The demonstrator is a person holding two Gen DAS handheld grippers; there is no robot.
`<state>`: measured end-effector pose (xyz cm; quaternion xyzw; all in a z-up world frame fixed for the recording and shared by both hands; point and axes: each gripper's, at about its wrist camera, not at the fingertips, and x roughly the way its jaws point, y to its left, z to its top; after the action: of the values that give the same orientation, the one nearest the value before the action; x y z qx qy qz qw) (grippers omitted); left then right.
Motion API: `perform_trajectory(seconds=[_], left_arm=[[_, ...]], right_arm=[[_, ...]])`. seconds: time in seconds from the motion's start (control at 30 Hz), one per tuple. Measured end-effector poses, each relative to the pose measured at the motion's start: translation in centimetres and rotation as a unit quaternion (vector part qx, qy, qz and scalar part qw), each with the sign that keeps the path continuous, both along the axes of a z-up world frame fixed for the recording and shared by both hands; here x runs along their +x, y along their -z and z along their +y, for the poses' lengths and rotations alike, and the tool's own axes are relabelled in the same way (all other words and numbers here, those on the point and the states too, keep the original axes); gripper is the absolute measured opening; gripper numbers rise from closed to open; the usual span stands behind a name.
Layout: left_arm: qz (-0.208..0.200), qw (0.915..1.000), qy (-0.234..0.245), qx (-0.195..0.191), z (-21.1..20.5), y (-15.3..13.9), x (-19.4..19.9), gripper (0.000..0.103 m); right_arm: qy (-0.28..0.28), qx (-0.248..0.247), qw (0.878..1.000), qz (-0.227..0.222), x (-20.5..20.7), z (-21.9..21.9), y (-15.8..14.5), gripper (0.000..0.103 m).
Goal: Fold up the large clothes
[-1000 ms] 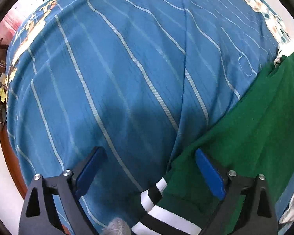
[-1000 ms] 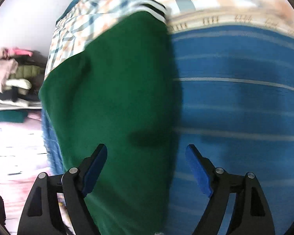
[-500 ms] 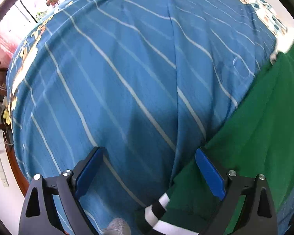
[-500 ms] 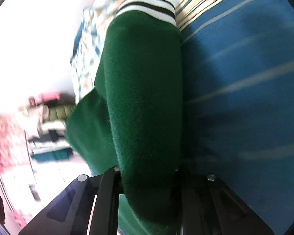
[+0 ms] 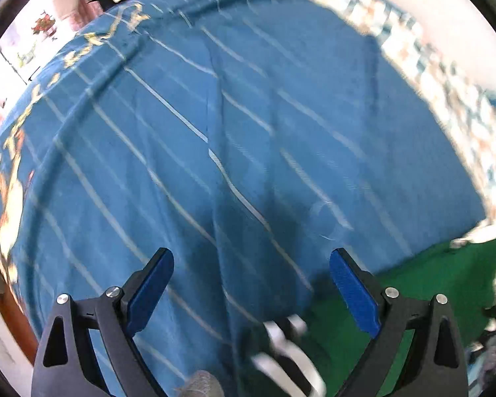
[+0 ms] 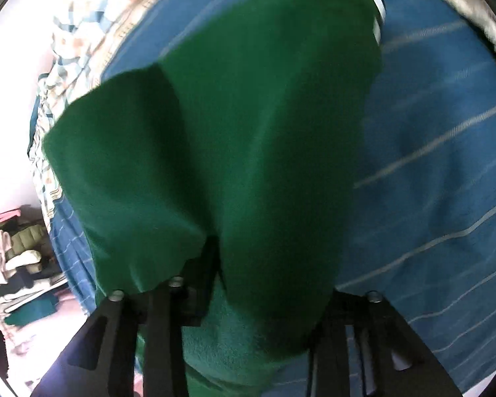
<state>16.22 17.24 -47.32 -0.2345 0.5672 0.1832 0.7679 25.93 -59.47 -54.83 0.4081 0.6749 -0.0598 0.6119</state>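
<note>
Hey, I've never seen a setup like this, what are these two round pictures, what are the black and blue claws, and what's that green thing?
No robot here: a person holds a two-finger gripper in each hand, each with a fisheye camera looking along its fingers. One picture is from the left gripper: its blue-padded fingers are spread open and empty above a blue striped bedspread, with the green garment at lower right. The other is from the right gripper, shut on that green garment, whose black-and-white striped cuff shows at the top. A clothes pile sits far left.

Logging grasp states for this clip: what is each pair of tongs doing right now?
Left tongs: open, holding nothing.
Right tongs: closed on the green garment.
</note>
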Motion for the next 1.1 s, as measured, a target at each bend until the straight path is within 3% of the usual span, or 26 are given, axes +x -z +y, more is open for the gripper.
perform_trajectory(seconds=[0.07,0.13,0.27,0.3,0.33,0.37,0.4,0.47,0.57,0.77,0.9,0.97,1.0,1.03,1.1], left_arm=[[-0.014,0.9995,-0.025,-0.010,-1.1,-1.7,-3.1,0.096],[-0.011,0.9986,-0.051,-0.009,-2.2,-1.5,-6.1,0.096],[0.018,0.9955,-0.068,-0.063,-5.2,3.6,-7.7,0.092],[0.010,0.9954,-0.071,-0.064,-5.9,4.3,-7.5,0.065],[0.017,0.9958,-0.072,-0.055,-6.7,4.6,-7.2,0.046],[0.023,0.9965,-0.068,-0.043,-6.8,4.9,-6.6,0.020],[0.018,0.9971,-0.068,-0.029,-6.8,4.4,-6.4,0.012],[-0.007,0.9974,-0.068,-0.023,-6.1,2.8,-5.8,0.009],[-0.037,0.9975,-0.059,-0.008,-4.9,0.9,-4.7,0.009],[-0.018,0.9972,-0.068,-0.026,-1.5,6.1,-1.2,0.009],[-0.018,0.9993,-0.032,-0.010,-1.7,6.3,0.3,0.009],[-0.017,0.9996,-0.020,-0.006,-2.3,6.3,0.1,0.010],[-0.019,0.9997,-0.015,-0.009,-2.2,6.3,-0.1,0.010],[-0.020,0.9996,-0.012,-0.013,-2.0,6.4,-0.1,0.012],[-0.020,0.9994,-0.011,-0.027,-1.4,6.5,0.0,0.017]], right_arm=[[-0.022,-0.014,1.000,0.004,0.2,0.3,-1.0,0.049],[-0.050,-0.049,0.998,-0.003,0.2,0.0,-3.4,0.055],[-0.081,-0.088,0.993,-0.023,-1.8,-0.2,-7.0,0.056],[-0.087,-0.095,0.991,-0.026,-2.4,0.7,-7.5,0.056],[-0.099,-0.106,0.989,-0.028,-2.8,0.8,-8.2,0.056],[-0.108,-0.113,0.987,-0.027,-2.4,2.0,-8.8,0.056],[-0.115,-0.117,0.986,-0.028,-2.1,3.5,-9.1,0.056],[-0.127,-0.122,0.984,-0.033,-2.1,3.8,-9.7,0.056],[-0.163,-0.135,0.976,-0.046,-1.5,8.7,-10.0,0.056],[-0.226,-0.147,0.958,-0.094,-1.0,15.3,-9.6,0.056],[-0.283,-0.130,0.940,-0.141,2.4,20.8,-9.4,0.056],[-0.309,-0.126,0.932,-0.144,5.0,23.6,-7.5,0.055],[-0.321,-0.130,0.929,-0.128,6.3,24.7,-5.8,0.053],[-0.328,-0.141,0.928,-0.111,7.3,25.6,-4.0,0.044],[-0.329,-0.146,0.929,-0.083,9.1,26.4,-0.8,0.045]])
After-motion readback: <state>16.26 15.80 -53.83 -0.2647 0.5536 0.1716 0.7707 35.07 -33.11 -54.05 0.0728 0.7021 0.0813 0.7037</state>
